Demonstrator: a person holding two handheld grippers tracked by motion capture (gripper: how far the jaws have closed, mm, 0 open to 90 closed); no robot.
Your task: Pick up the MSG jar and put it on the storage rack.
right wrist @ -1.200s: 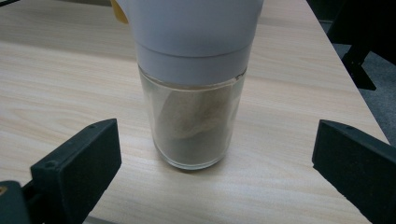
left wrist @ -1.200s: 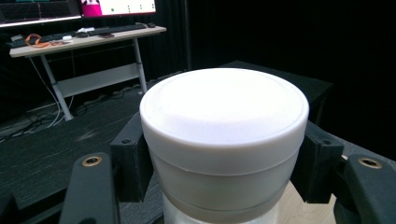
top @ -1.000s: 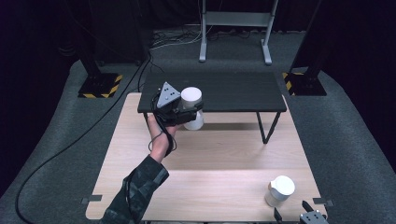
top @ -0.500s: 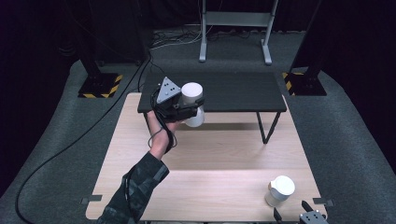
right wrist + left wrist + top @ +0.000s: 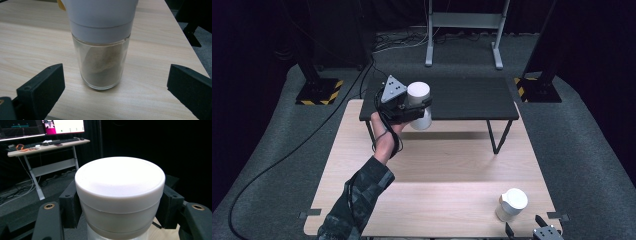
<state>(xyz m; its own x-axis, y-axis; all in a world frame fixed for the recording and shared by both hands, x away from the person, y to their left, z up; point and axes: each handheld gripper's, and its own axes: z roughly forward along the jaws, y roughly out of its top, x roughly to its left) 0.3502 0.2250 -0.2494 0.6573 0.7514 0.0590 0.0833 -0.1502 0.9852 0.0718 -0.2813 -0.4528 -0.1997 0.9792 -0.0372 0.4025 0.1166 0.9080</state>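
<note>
Nearest, at the table's (image 5: pixel 362 150) bottom right edge, the right gripper (image 5: pixel 547 234) sits with its jaws spread wide and gripping nothing; in the right gripper view they stand well apart on either side of a jar (image 5: pixel 101 42) that rests upright on the pale wood, touched by neither jaw. That jar has a white lid (image 5: pixel 100 17) over clear glass holding brownish powder, and in the high view it stands near the right front corner (image 5: pixel 511 204). Farther on, a camouflage sleeve (image 5: pixel 357 200) and a hand (image 5: pixel 386 137) reach up the left side of the table, carrying the left gripper (image 5: pixel 414 107), which bears its grey plate (image 5: pixel 392 89) on top. Its jaws are closed on a second jar (image 5: pixel 419 104), clamped on both sides of the white lid in the left gripper view (image 5: pixel 120 192). This jar is held in the air at the front edge of a low black bench (image 5: pixel 472 97). Beyond lie dark floor, cables (image 5: pixel 382 45) and a grey stand (image 5: pixel 462 25)
</note>
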